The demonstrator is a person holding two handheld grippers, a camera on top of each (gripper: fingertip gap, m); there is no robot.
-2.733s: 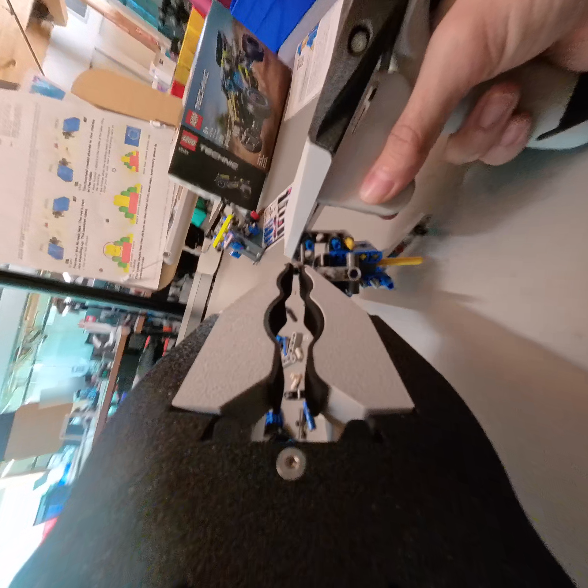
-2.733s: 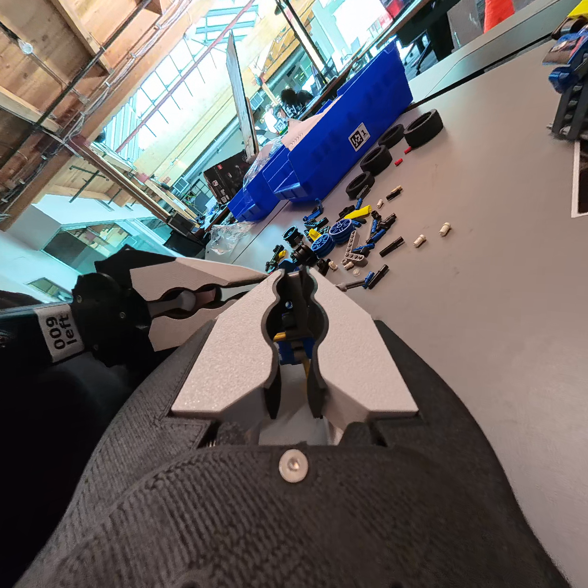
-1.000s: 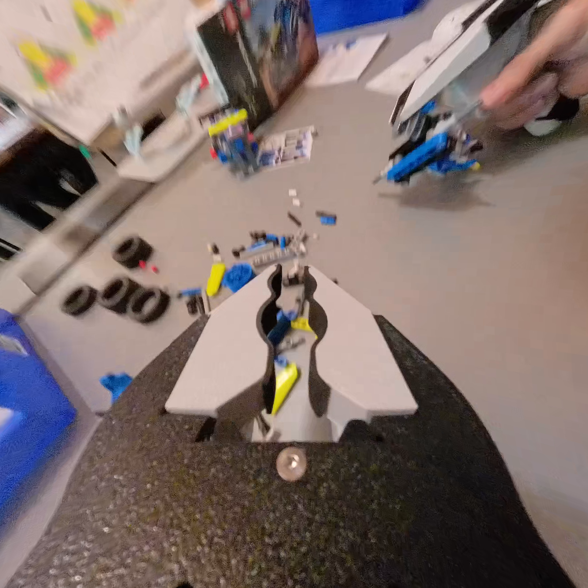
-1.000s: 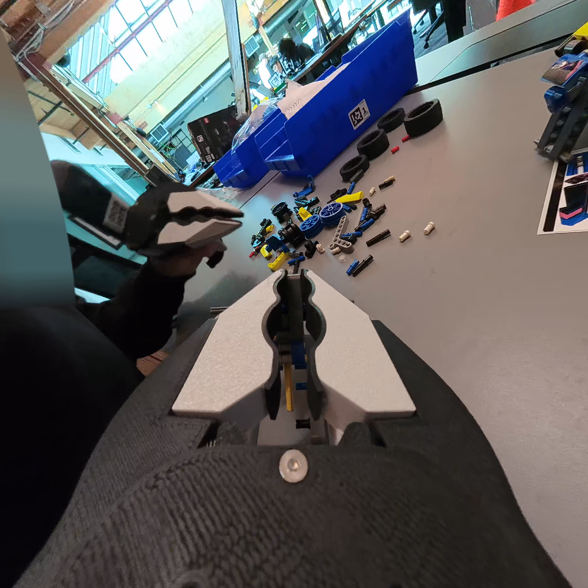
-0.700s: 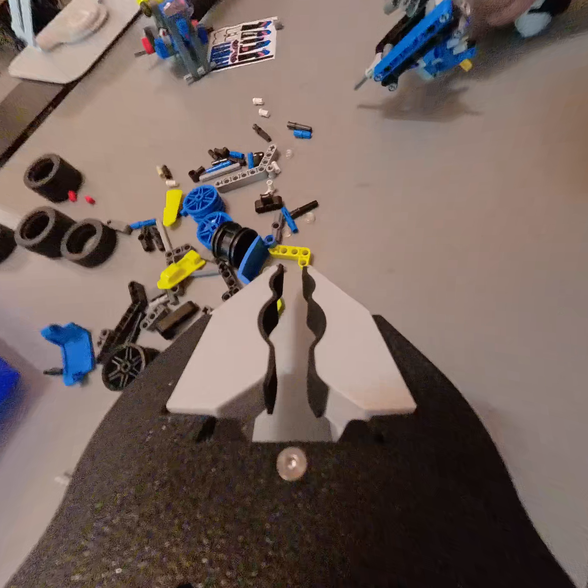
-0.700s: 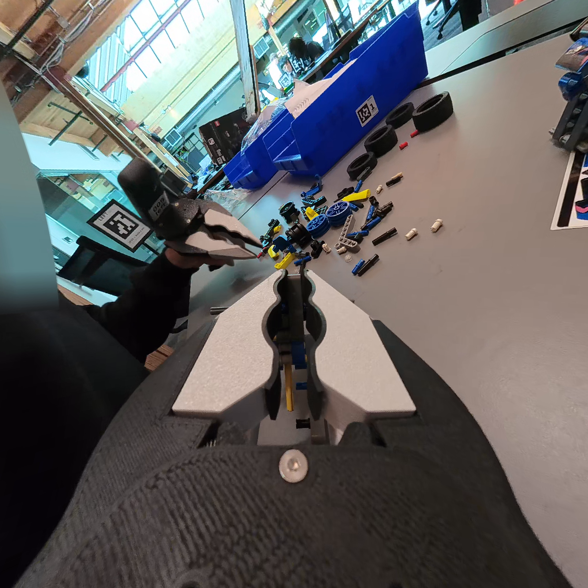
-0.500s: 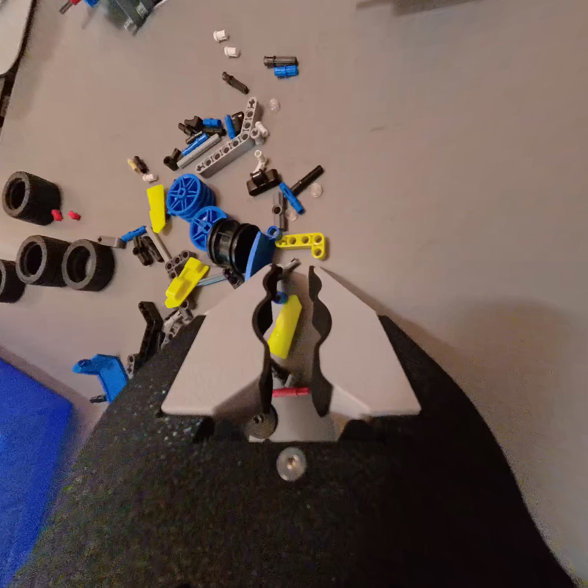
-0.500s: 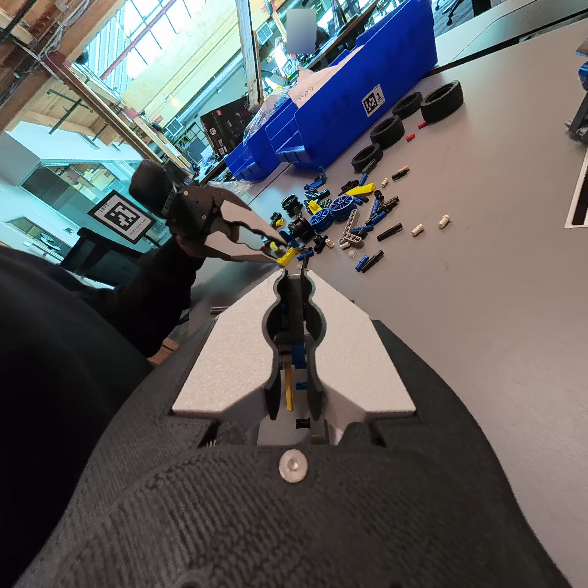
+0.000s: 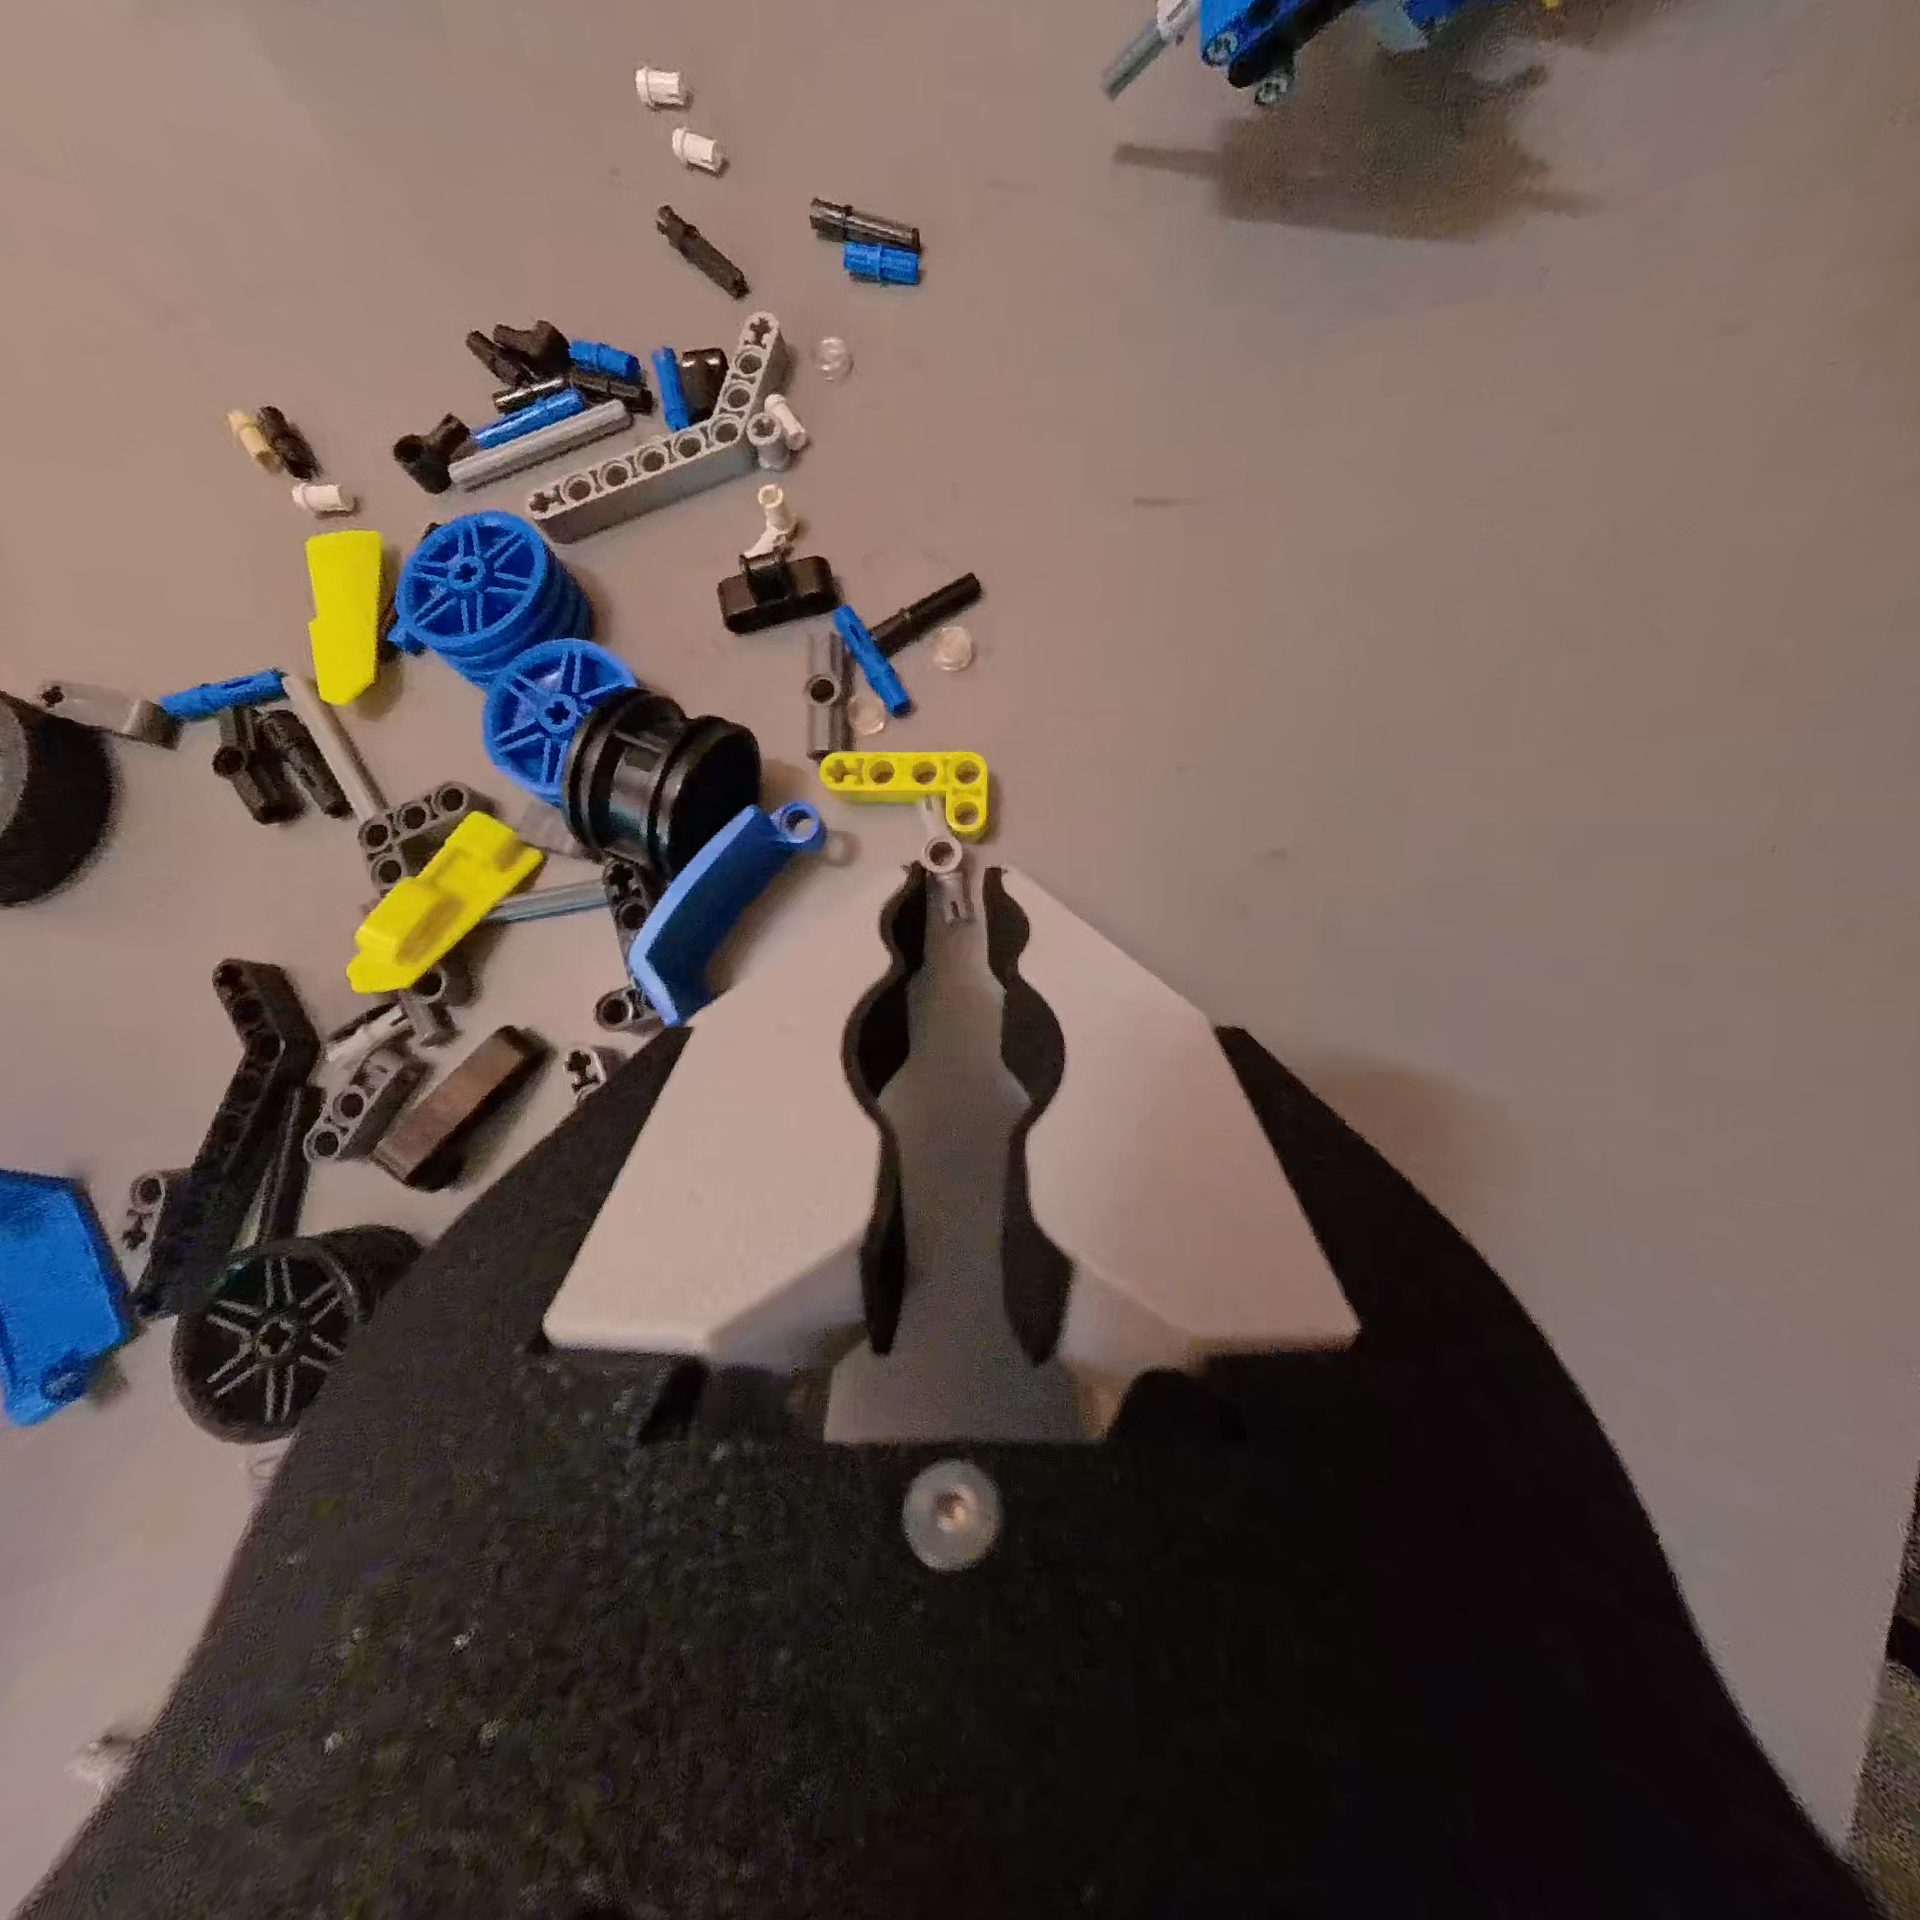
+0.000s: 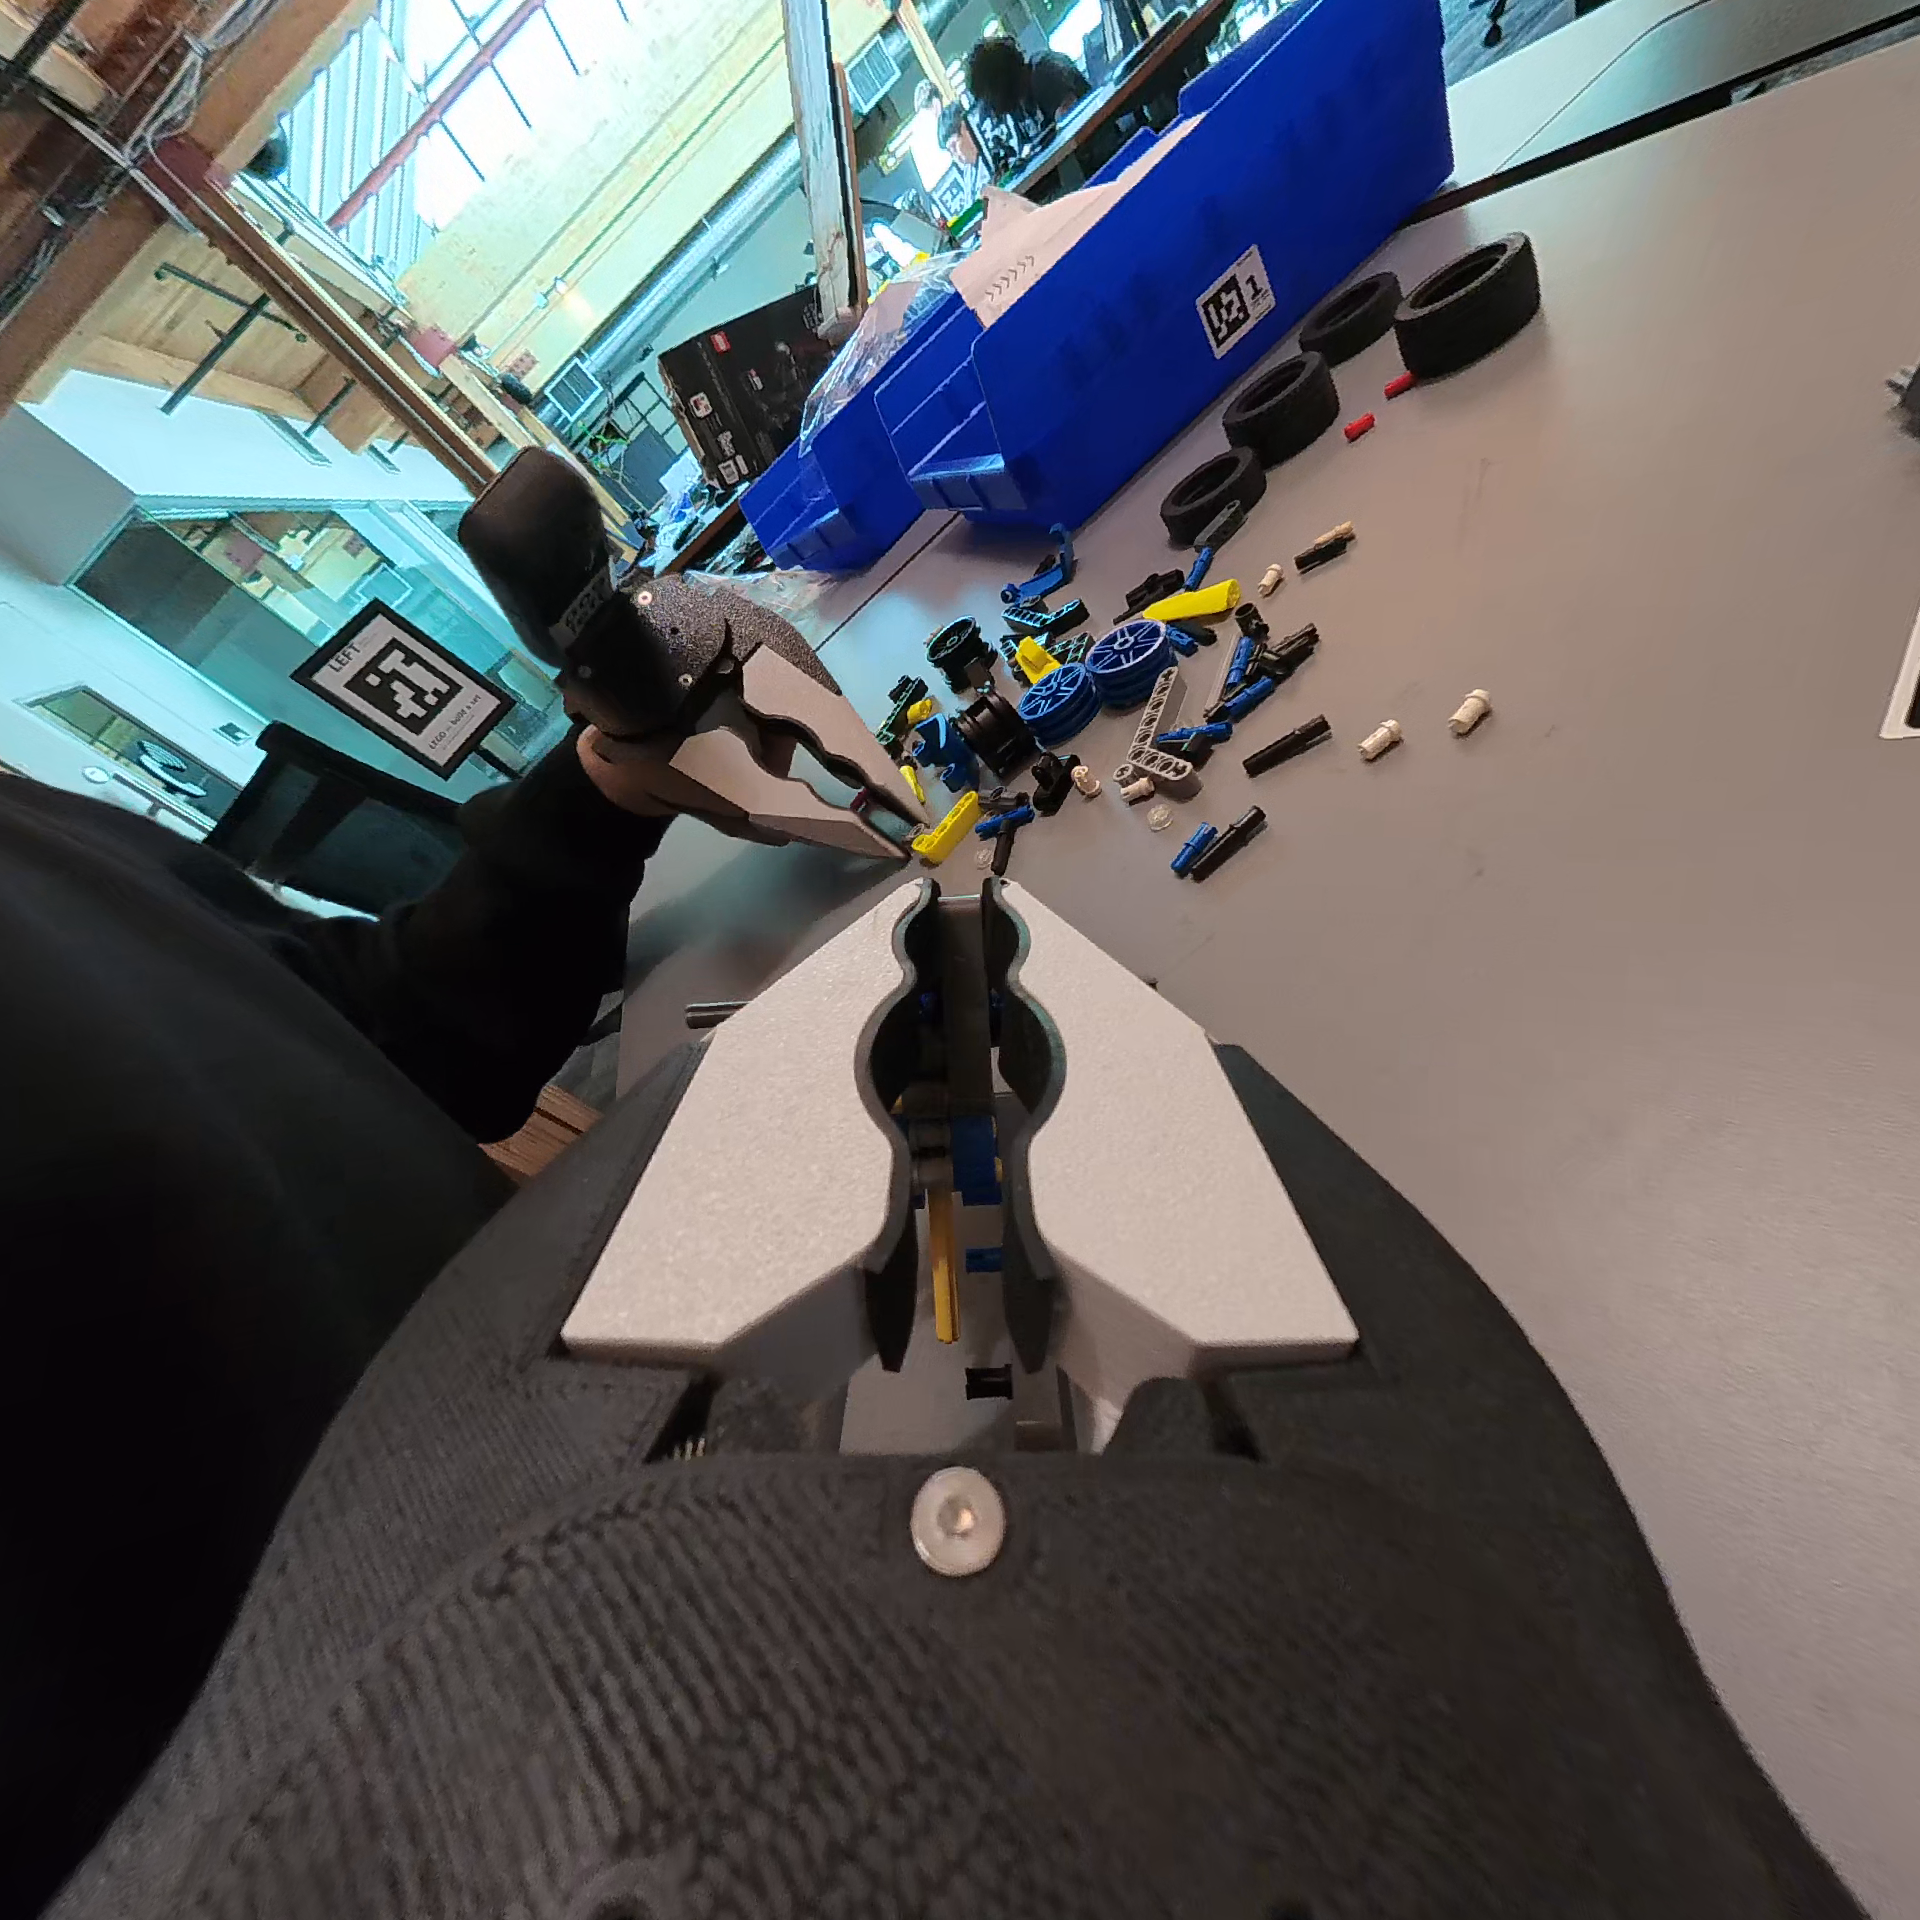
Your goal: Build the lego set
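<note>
Loose lego parts lie in a pile on the grey table (image 9: 1455,623). My left gripper (image 9: 954,883) is low over the pile's near edge, narrowly open. A small grey connector (image 9: 948,873) lies between its tips, just below a yellow L-shaped beam (image 9: 914,774). The left gripper also shows in the right wrist view (image 10: 906,844), with its tips down by the yellow beam (image 10: 951,826). My right gripper (image 10: 956,888) is shut on the partly built blue, yellow and dark grey model (image 10: 961,1143). The model's blue end shows at the top of the left wrist view (image 9: 1257,31).
Beside the left fingers lie a blue curved panel (image 9: 717,914), a black hub (image 9: 665,779), blue rims (image 9: 478,592), a grey angled beam (image 9: 665,457) and several pins. Black tyres (image 10: 1465,301) and blue bins (image 10: 1143,332) stand behind the pile. A person's dark sleeve (image 10: 520,935) reaches in from the left.
My left gripper has swung away from the model and dropped to the pile, ending with its tips around the small grey connector. My right gripper has kept hold of the model and barely moved.
</note>
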